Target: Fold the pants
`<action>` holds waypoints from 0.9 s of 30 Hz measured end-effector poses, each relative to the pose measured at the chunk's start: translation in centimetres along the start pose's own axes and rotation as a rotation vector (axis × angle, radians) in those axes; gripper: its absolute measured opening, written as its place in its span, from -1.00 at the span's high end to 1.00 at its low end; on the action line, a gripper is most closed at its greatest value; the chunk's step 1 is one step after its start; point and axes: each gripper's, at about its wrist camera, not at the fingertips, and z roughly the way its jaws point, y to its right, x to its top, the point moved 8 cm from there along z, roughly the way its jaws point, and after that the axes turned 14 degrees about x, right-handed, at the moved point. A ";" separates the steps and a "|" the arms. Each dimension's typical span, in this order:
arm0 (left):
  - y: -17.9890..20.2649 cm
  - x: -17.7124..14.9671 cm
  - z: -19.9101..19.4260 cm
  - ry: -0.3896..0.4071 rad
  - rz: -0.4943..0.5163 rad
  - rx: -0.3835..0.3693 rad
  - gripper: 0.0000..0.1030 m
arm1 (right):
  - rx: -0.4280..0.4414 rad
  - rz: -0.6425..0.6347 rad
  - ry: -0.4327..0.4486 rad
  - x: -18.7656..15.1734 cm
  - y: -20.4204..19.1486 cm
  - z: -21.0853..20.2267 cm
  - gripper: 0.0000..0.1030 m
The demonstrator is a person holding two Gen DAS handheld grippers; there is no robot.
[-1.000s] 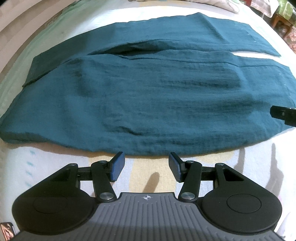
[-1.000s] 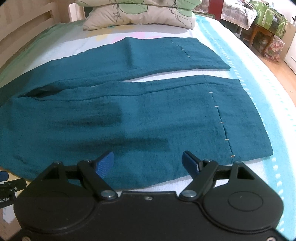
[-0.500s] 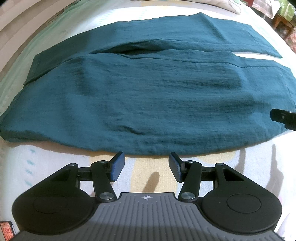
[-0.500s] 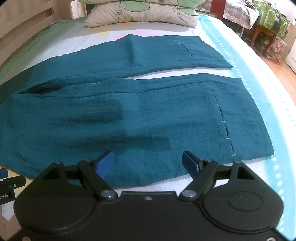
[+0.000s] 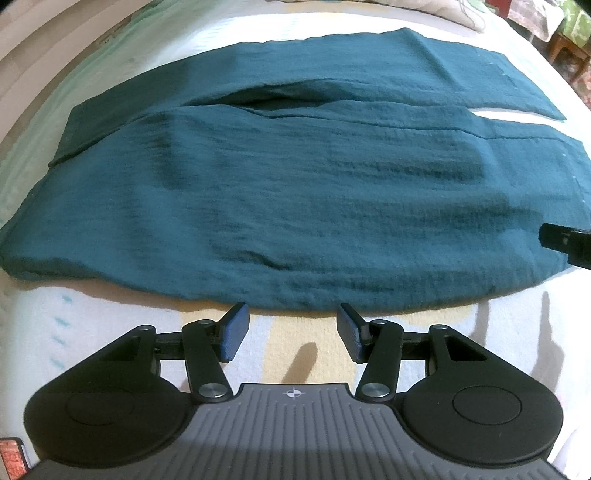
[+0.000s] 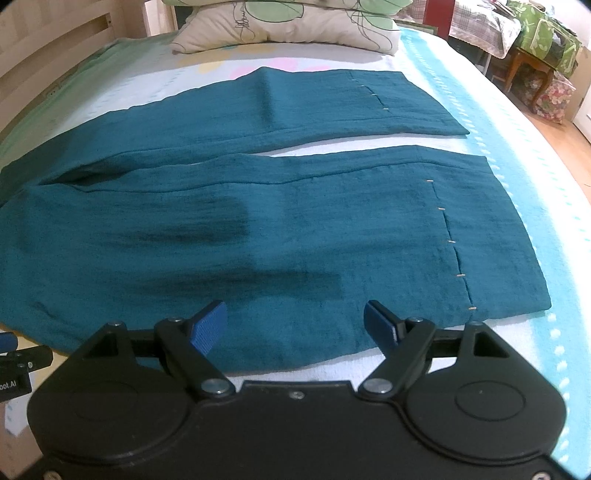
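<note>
Teal pants point(image 5: 295, 206) lie spread flat on the bed, waist to the left, both legs running right side by side. In the right wrist view the pants point(image 6: 295, 221) show their leg ends at the right, with a thin gap of sheet between the legs. My left gripper point(image 5: 293, 330) is open and empty, just short of the near edge of the pants. My right gripper point(image 6: 295, 323) is open and empty, its fingertips over the near edge of the near leg. The tip of the right gripper shows at the right edge of the left wrist view point(image 5: 569, 243).
The bed sheet point(image 5: 92, 321) is white with pale patterns and a light blue band point(image 6: 554, 206) on the right. Pillows point(image 6: 288, 26) lie at the head of the bed. A wooden headboard point(image 6: 48, 44) stands at the left. Furniture point(image 6: 535, 62) stands beyond the bed's right side.
Both grippers have crept slightly forward towards the pants. Both stay open. The pants have not moved.
</note>
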 end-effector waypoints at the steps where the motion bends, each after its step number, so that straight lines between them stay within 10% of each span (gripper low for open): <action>1: 0.0 0.0 0.0 0.003 0.003 0.004 0.00 | -0.001 -0.003 0.002 0.0 0.0 0.0 -0.57; 14: -1.5 2.9 0.3 0.028 0.016 0.006 0.02 | 0.047 -0.085 0.027 2.8 0.1 0.4 -0.43; 27: -3.1 15.3 1.7 0.132 0.016 0.048 0.02 | 0.206 -0.553 0.077 16.9 -0.9 4.9 -0.34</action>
